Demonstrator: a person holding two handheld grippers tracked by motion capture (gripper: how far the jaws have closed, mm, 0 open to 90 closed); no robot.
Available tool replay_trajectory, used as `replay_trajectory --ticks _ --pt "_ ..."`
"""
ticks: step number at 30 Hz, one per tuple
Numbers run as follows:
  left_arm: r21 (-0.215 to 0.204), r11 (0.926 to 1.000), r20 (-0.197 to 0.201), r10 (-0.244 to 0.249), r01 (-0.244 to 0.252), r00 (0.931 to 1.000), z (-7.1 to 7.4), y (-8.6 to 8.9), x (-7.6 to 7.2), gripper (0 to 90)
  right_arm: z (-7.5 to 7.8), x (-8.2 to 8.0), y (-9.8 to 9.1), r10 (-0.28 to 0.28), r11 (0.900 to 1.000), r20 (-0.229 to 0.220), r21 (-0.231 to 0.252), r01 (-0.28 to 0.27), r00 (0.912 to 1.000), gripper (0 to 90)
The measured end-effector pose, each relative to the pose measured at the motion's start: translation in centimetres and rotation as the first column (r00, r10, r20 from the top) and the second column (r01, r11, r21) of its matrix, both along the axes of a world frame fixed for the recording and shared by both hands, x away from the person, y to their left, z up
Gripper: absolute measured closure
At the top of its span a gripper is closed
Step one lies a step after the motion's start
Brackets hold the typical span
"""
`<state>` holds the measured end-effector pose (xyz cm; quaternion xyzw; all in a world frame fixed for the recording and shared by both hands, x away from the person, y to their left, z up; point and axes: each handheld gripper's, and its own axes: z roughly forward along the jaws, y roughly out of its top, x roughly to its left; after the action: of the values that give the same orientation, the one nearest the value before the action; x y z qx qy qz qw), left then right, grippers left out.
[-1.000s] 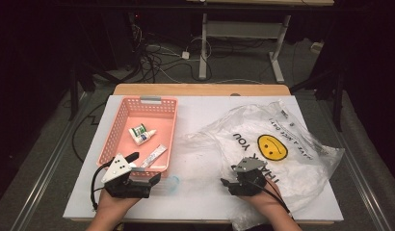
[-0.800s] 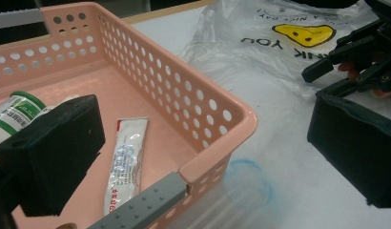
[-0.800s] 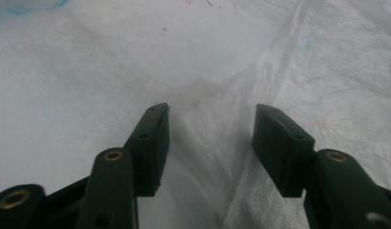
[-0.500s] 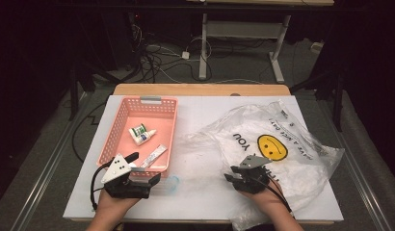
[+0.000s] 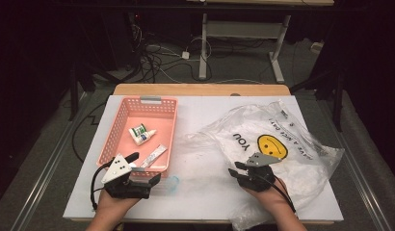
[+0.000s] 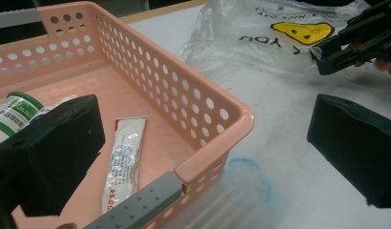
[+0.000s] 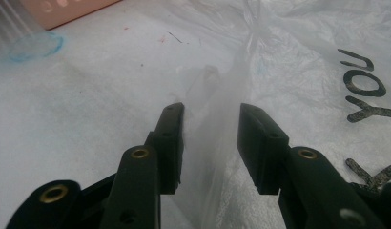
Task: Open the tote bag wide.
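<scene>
The right gripper's (image 7: 210,143) jaws stand partly apart, having just been closing, with a fold of the clear bag (image 7: 298,57) rising between them; the pads do not yet press it. The left gripper's (image 6: 203,157) jaws gape wide, straddling the near corner of the pink basket (image 6: 217,107), gripping nothing. Beyond, in the basket, lie a sachet (image 6: 122,162) and a small bottle (image 6: 15,112). Farther right, the bag spreads over the table (image 5: 205,173), its smiley face behind the right gripper.
</scene>
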<state>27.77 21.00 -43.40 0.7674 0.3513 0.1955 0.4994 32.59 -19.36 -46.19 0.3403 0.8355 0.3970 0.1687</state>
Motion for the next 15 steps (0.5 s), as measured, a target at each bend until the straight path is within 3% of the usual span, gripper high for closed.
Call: replay_trajectory --ticks 15 --pt "0.002 1.0000 0.005 -0.001 0.001 1.0000 0.09 -0.02 -0.11 0.0 0.23 -0.18 -0.67 -0.012 0.9999 0.004 0.007 0.012 0.9999 61.5"
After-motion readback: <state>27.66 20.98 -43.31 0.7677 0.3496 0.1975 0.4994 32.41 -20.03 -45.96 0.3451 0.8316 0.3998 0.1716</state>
